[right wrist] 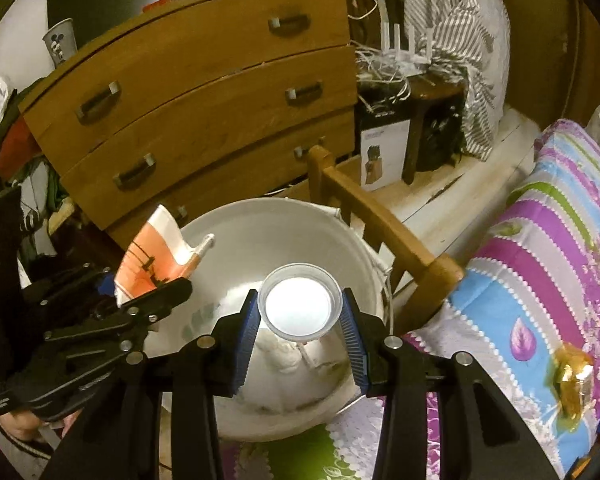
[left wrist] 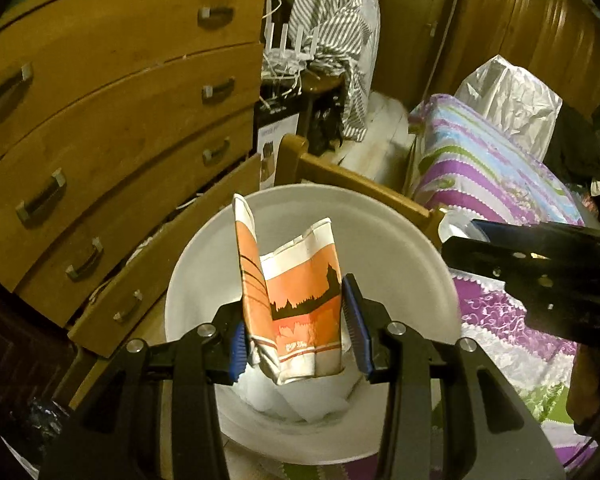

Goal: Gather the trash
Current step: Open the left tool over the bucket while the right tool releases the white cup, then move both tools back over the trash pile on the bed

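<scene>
Left gripper (left wrist: 300, 332) was clamped on a crushed orange-and-white paper cup (left wrist: 296, 304), blue pads (left wrist: 356, 324) pressing both sides, jaws roughly cup-width apart; cup was held above the white bin (left wrist: 400, 240), lower end over the opening. Right gripper (right wrist: 300, 322) was closed on a clear plastic cup (right wrist: 299, 306), pads touching its rim on both sides, mouth facing the camera, also over the bin (right wrist: 340, 240). From the right wrist view the left gripper (right wrist: 112, 304) and paper cup (right wrist: 156, 256) sat at the bin's left rim. White crumpled stuff lay inside the bin. Bin stood between a wooden chest of drawers (left wrist: 100, 120) and the bed with striped purple bedspread (right wrist: 540, 240), just beside a wooden bed frame (right wrist: 372, 216). Gold wrapper (right wrist: 572, 384) lay on the bedspread, well apart from the bin
</scene>
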{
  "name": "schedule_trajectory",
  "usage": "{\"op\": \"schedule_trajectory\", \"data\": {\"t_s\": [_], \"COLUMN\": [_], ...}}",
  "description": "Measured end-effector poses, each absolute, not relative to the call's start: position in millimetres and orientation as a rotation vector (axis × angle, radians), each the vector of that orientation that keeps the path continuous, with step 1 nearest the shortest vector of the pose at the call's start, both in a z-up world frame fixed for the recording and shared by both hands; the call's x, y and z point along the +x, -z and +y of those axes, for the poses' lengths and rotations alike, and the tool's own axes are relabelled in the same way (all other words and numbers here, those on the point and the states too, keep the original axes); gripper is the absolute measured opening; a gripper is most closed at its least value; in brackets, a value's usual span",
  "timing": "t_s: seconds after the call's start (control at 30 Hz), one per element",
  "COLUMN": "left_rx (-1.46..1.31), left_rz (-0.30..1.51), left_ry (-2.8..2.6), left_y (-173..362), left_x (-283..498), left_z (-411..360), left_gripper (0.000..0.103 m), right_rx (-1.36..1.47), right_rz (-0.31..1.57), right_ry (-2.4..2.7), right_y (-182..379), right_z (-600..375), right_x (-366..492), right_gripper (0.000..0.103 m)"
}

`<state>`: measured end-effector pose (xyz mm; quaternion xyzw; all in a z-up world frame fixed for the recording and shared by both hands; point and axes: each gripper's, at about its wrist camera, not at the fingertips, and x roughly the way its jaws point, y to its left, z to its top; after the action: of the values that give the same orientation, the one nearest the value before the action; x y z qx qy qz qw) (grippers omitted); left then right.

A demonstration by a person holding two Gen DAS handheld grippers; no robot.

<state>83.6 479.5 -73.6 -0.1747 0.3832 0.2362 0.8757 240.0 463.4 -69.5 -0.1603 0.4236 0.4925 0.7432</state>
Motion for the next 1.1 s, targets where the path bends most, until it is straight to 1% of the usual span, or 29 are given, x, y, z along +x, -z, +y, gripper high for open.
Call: {"op": "schedule_trajectory", "data": {"t_s": [0.3,0.33,0.37,0.4,0.43,0.47,0.5,0.83,0.97,1.03,1.1], "left_rx": [-0.372,-0.369,-0.366,-0.362,-0.359,-0.358,-0.357,-0.347,-0.334,-0.321,-0.295], "left_rz": [0.799,0.801,0.803,0.805,0.803,0.801,0.799,0.799,0.772,0.754,0.736], "left_ry": [-0.5,-0.506,-0.508,-0.515,-0.526,-0.529,-0.532,-0.543,-0.527,-0.514,-0.495], "left_y": [80,80,80,80,80,80,79,80,70,64,58], "left_x": [84,84,85,86,84,84,83,78,74,72,72], "left_z": [488,488,490,490,491,492,493,491,474,460,440], "left_gripper": [0.04,0.042,0.048,0.057,0.06,0.064,0.065,0.066,0.066,0.066,0.066], "right_rx": [-0.352,-0.35,-0.348,-0.333,-0.319,-0.312,-0.304,-0.238,-0.238,-0.234,-0.242], "right_rz": [0.932,0.932,0.933,0.931,0.927,0.926,0.927,0.893,0.777,0.697,0.617], "right_ry": [-1.081,-1.085,-1.086,-1.088,-1.088,-1.086,-1.086,-1.069,-1.051,-1.035,-1.002], "right_y": [73,73,73,72,71,68,68,50,30,20,12], "right_z": [459,459,459,458,456,454,453,421,393,372,349], "right_x": [241,241,241,243,244,245,246,252,230,215,200], "right_gripper": [0.042,0.042,0.046,0.059,0.064,0.064,0.064,0.064,0.064,0.071,0.074]}}
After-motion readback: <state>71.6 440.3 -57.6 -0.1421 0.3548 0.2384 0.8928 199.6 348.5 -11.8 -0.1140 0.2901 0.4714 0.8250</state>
